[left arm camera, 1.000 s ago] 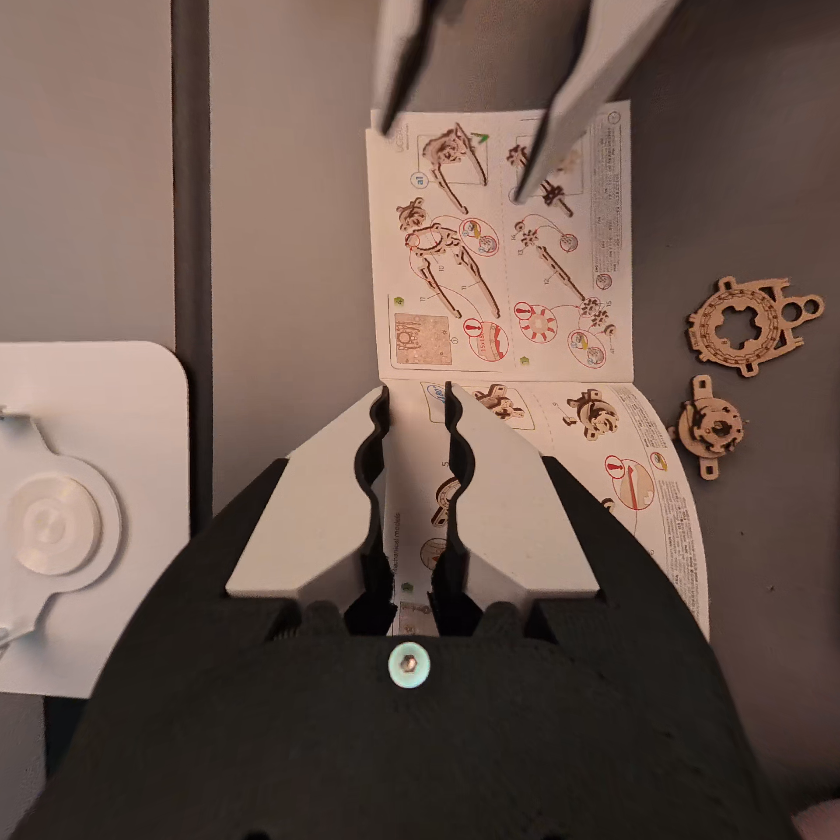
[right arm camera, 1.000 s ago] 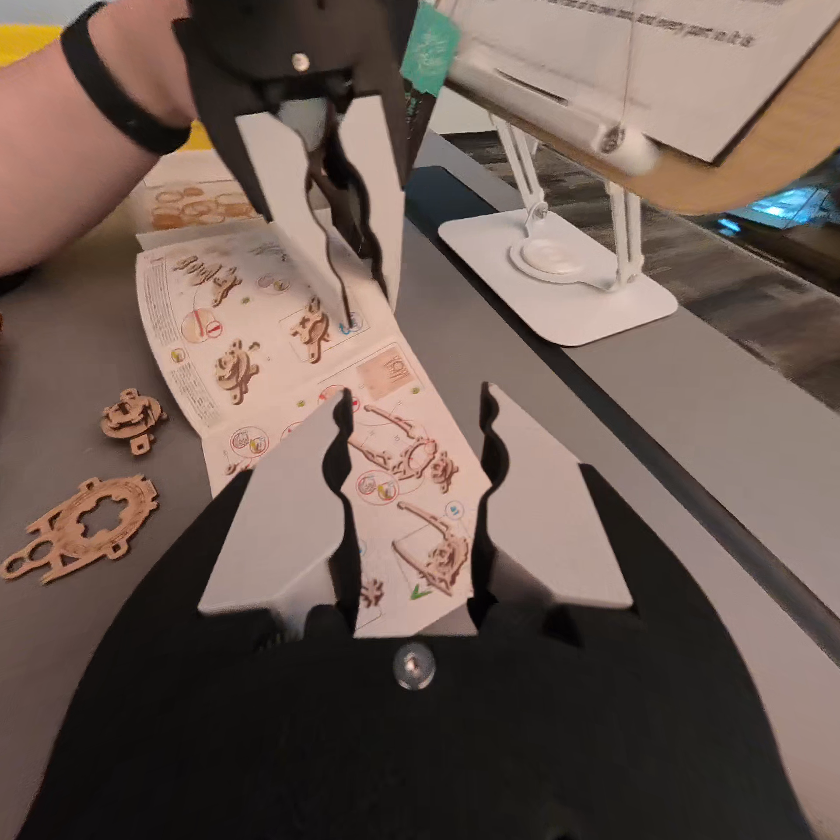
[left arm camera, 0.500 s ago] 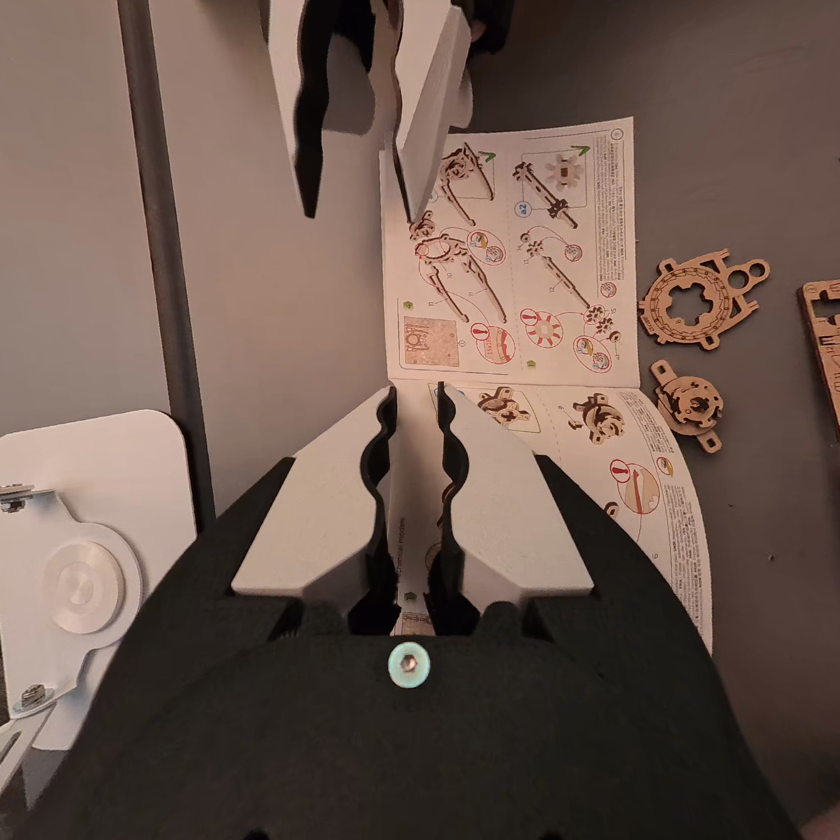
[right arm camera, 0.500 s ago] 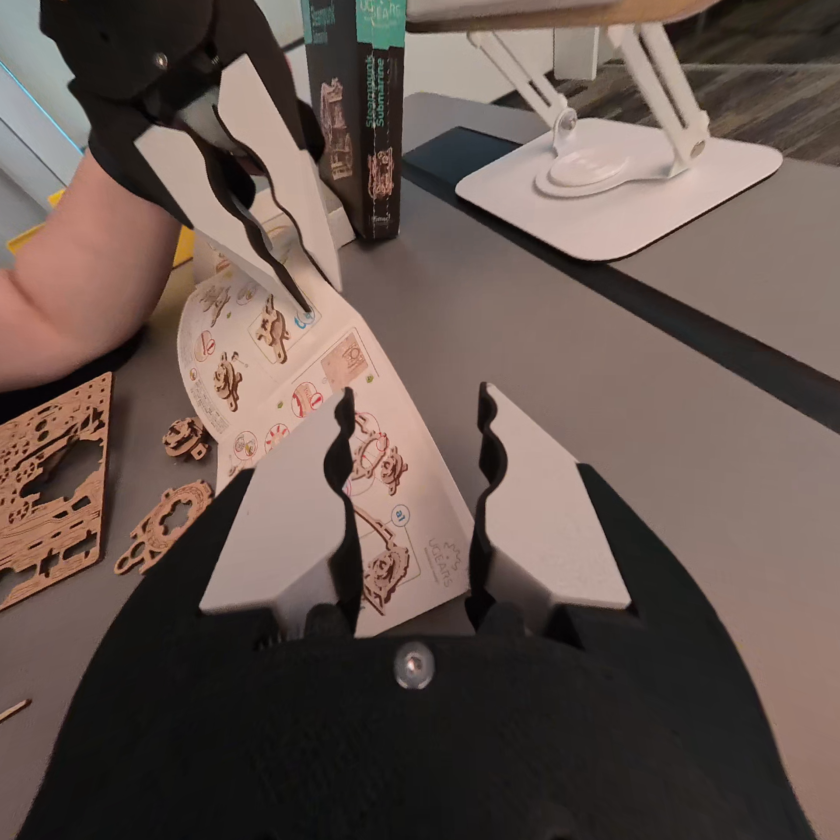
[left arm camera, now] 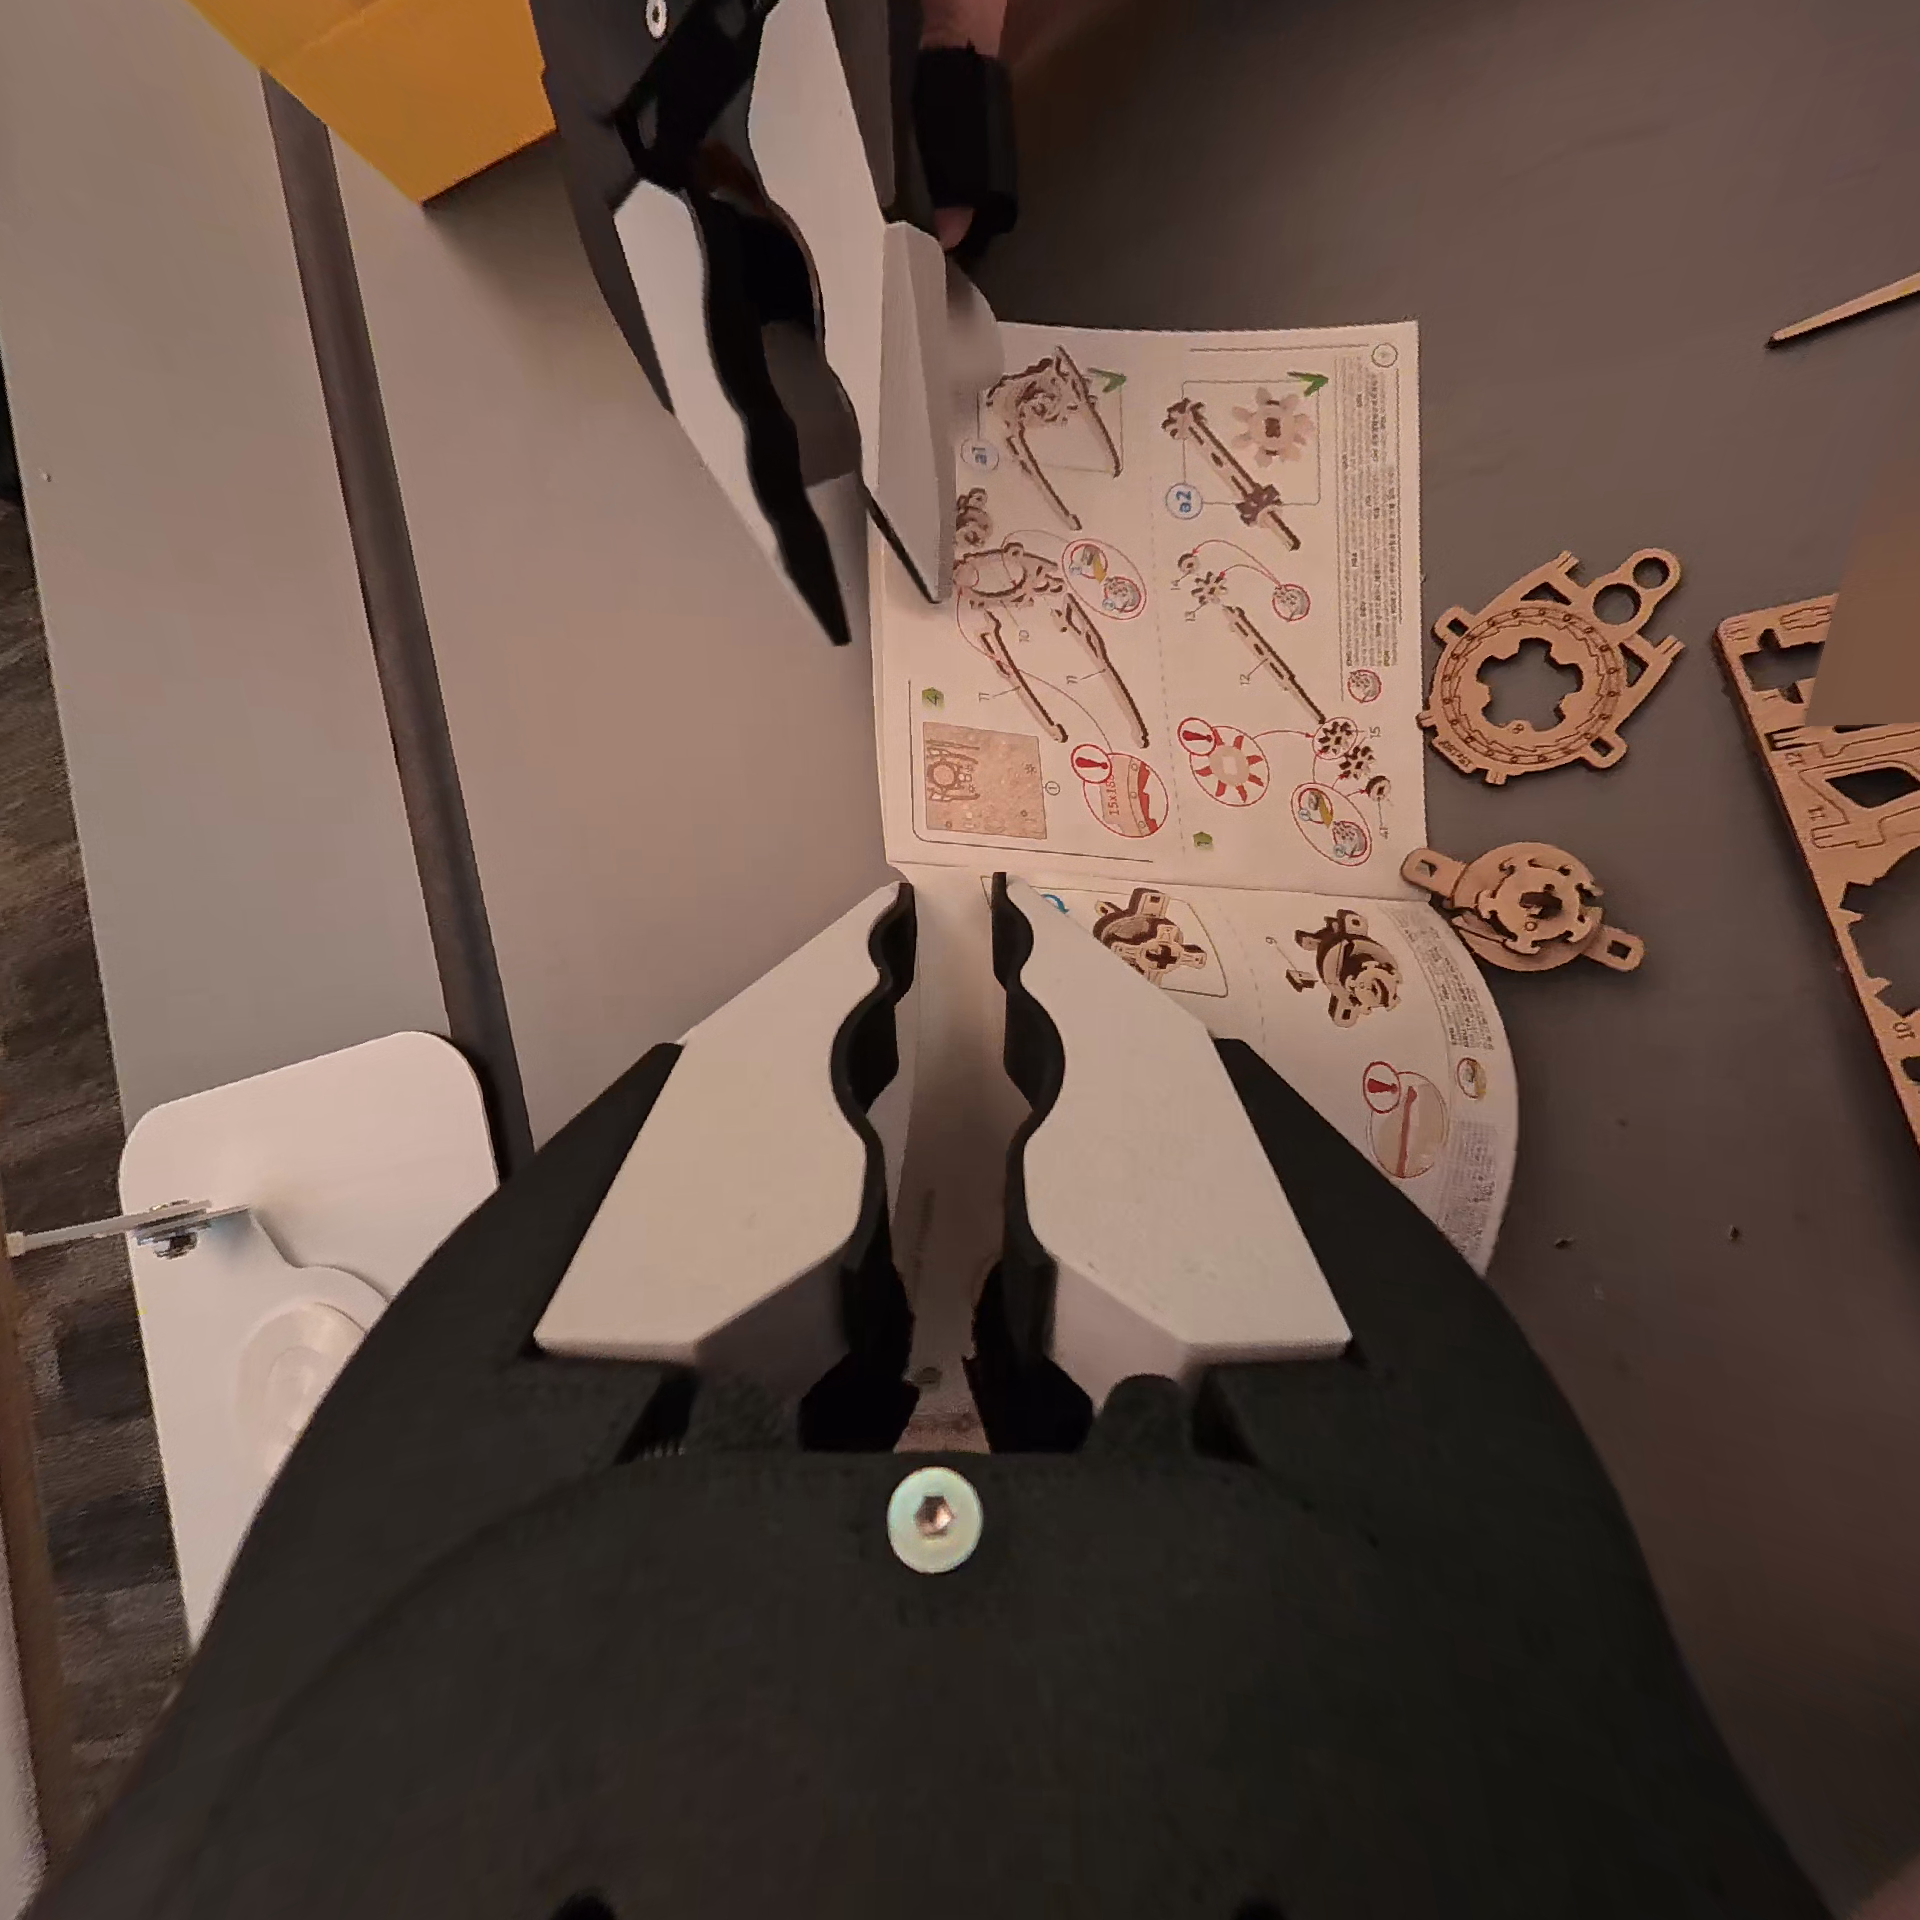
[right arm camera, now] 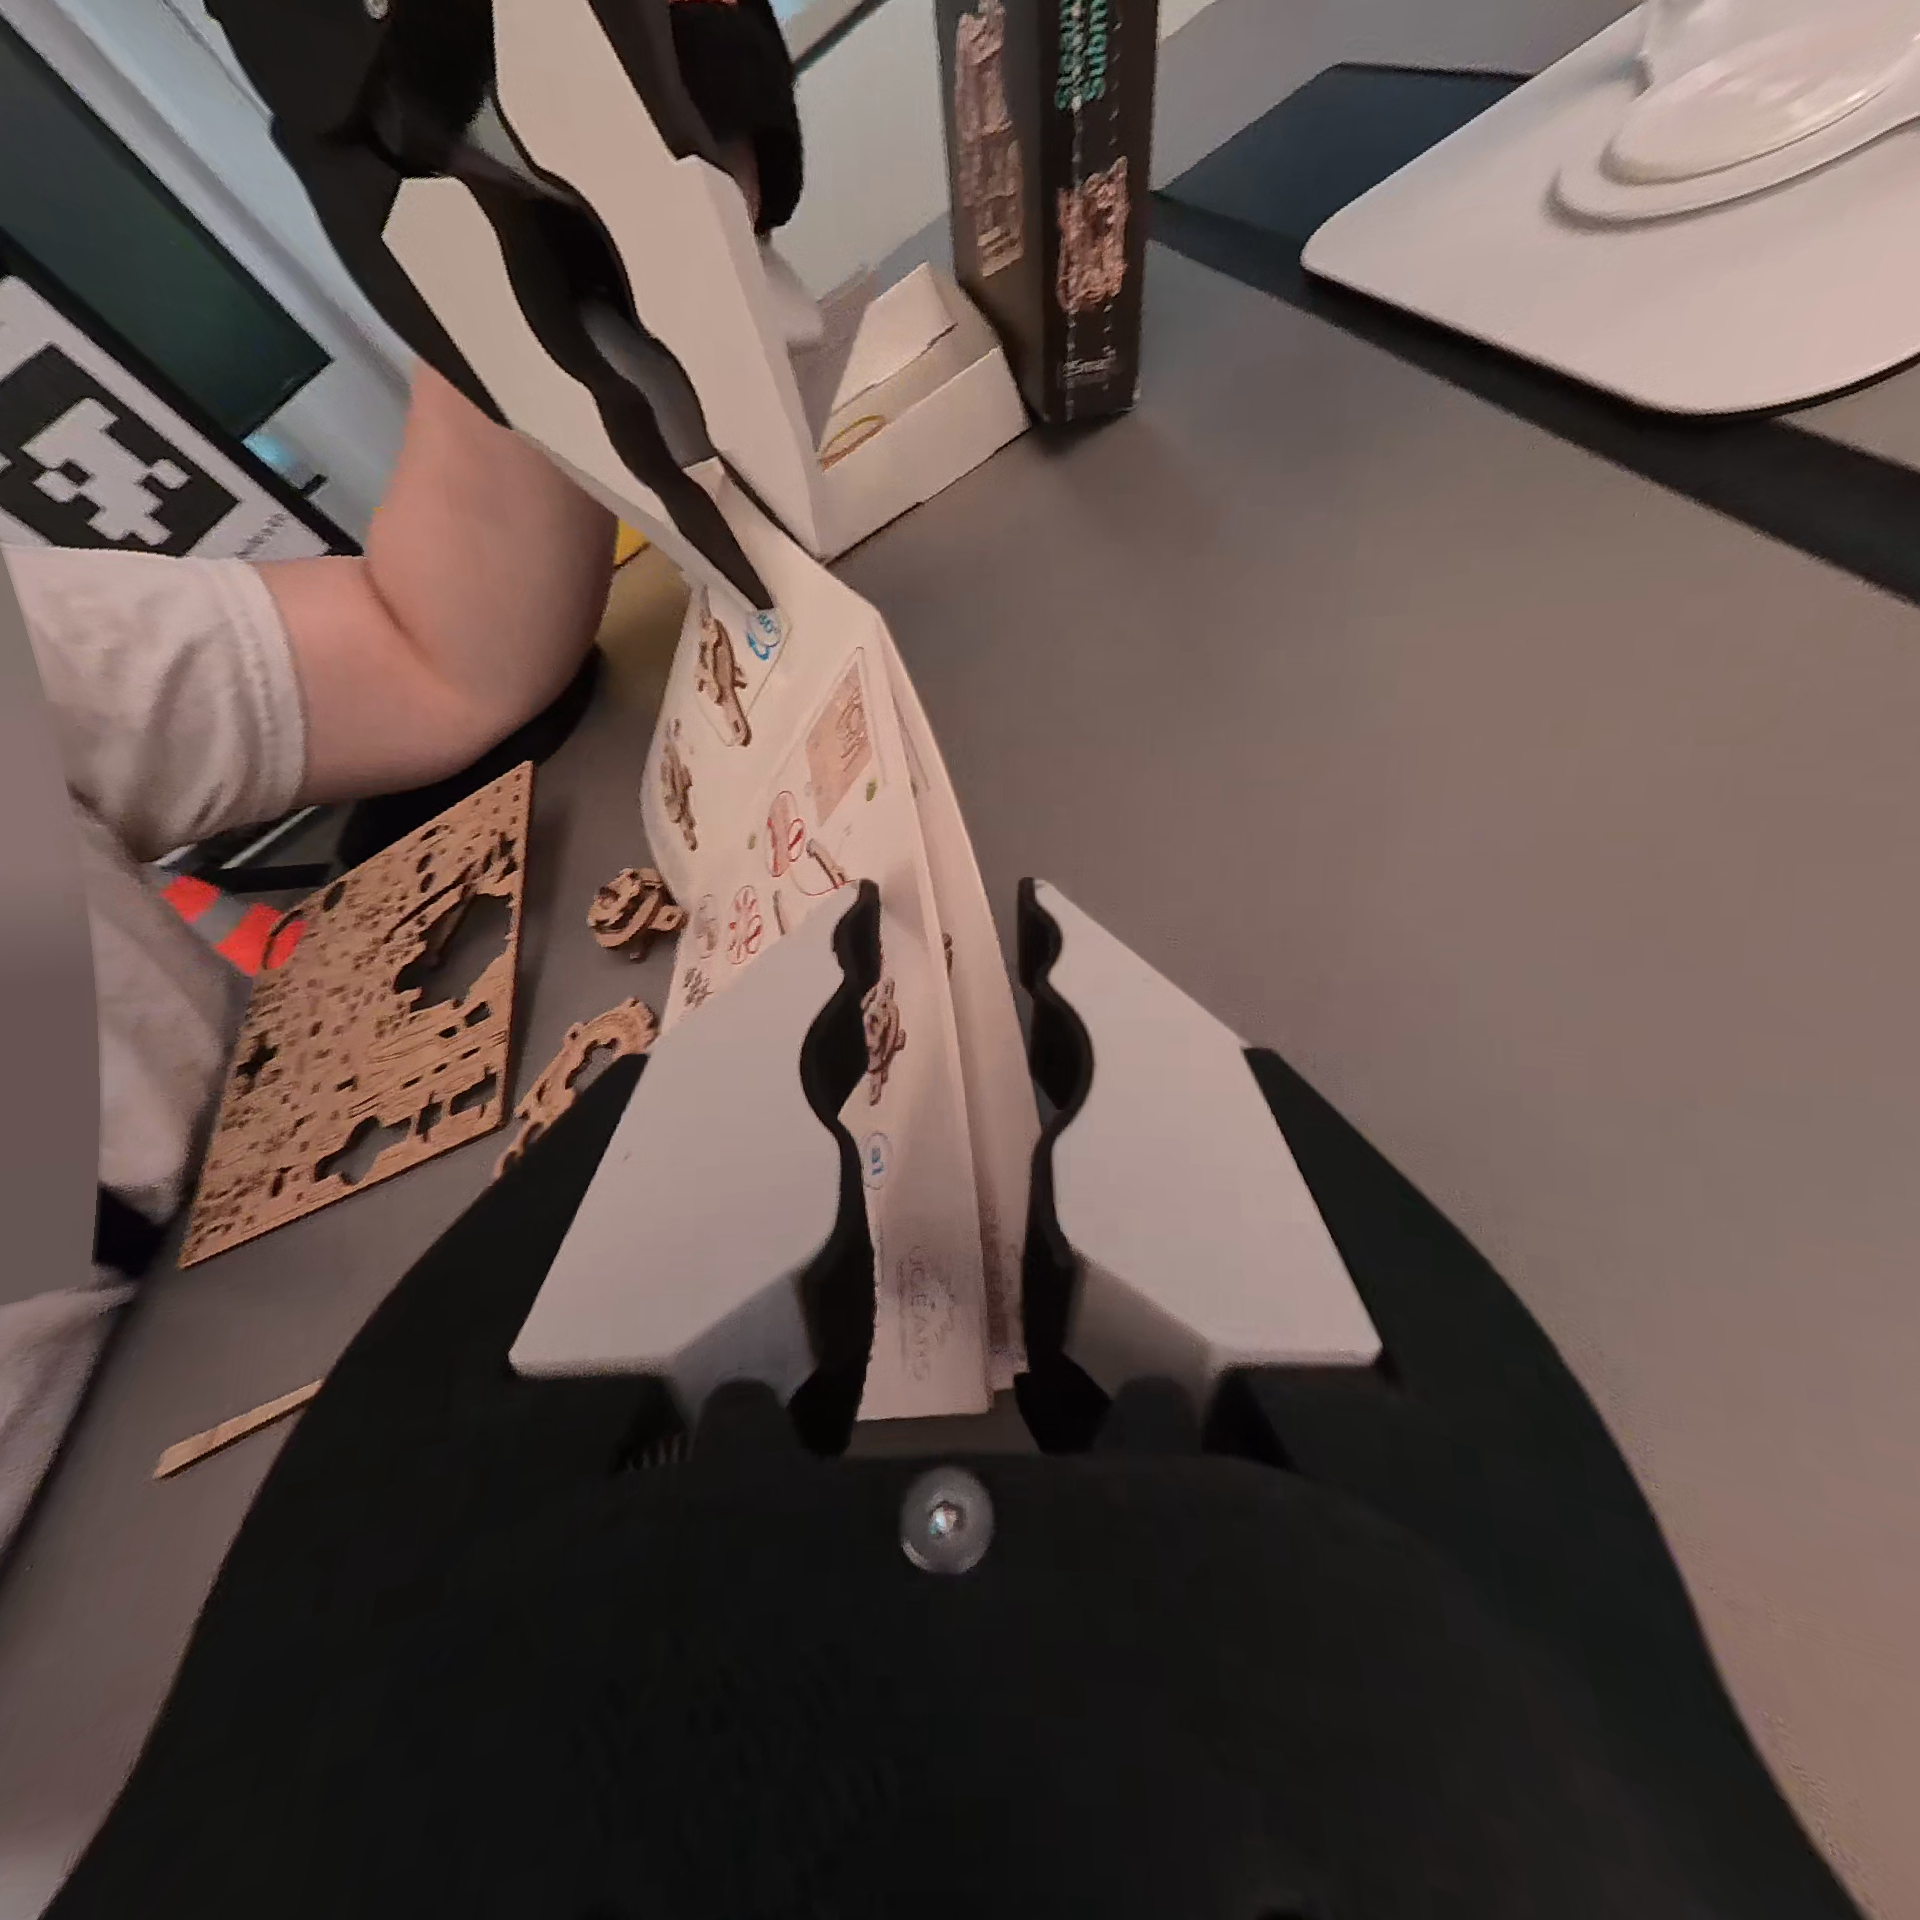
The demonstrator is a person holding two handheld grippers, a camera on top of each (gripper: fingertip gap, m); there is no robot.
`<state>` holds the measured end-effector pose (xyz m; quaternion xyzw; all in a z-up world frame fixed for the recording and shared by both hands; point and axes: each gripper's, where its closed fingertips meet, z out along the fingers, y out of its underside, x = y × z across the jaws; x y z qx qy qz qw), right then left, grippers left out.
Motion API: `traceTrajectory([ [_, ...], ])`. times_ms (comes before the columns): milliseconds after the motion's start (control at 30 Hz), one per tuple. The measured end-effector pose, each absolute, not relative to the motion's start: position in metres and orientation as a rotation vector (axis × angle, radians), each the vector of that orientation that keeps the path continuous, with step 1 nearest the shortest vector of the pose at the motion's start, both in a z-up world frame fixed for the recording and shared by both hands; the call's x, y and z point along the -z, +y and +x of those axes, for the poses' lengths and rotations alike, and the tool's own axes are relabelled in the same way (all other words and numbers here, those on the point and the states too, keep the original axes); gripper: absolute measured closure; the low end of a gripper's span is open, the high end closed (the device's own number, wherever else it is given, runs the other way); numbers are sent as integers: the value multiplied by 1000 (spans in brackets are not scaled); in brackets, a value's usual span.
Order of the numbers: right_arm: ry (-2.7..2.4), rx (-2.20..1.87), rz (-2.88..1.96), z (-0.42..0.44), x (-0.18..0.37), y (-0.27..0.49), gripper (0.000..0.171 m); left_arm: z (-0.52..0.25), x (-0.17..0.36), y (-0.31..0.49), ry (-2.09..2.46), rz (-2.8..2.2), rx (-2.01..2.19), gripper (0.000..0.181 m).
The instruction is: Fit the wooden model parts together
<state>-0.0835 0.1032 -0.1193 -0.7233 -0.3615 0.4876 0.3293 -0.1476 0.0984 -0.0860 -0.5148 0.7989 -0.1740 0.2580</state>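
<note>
While the left gripper (left arm camera: pixel 951 894) hangs over the near fold of the instruction leaflet (left arm camera: pixel 1153 623) with its jaws a narrow slit apart and nothing pinched, a white stand base (left arm camera: pixel 312 1132) lies to its left past a dark table seam (left arm camera: pixel 416 727). Ahead and slightly left, the right gripper (left arm camera: pixel 888 613) reaches in, its jaws spread, one tip on the leaflet's far left edge, partly covering that corner. Right of the leaflet lie a ring-shaped wooden part (left arm camera: pixel 1538 675) and, nearer, a small round wooden assembly (left arm camera: pixel 1522 904), apart from each other; a cut-out wooden sheet (left arm camera: pixel 1849 810) sits farther right.

From the right gripper's (right arm camera: pixel 945 899) side, the wooden sheet (right arm camera: pixel 364 1018) lies to its left beside a person's forearm (right arm camera: pixel 457 644), the leaflet (right arm camera: pixel 821 790) runs between its fingers, and a dark kit box (right arm camera: pixel 1049 197) stands ahead to the right.

Compared with half a second ago, a yellow box (left arm camera: pixel 405 94) has come into the left wrist view's top edge, and the right gripper sits lower along the leaflet edge.
</note>
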Motion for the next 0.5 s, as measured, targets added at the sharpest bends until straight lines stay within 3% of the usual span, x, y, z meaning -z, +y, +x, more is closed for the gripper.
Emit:
traceTrajectory([
  [200,-1006,-1358,-1883,-87,118,91,167,-148,85,95,2180,-1384,450,170],
  [500,-984,-1433,-1854,-90,111,89,163,-149,82,97,2169,-1378,439,171],
])
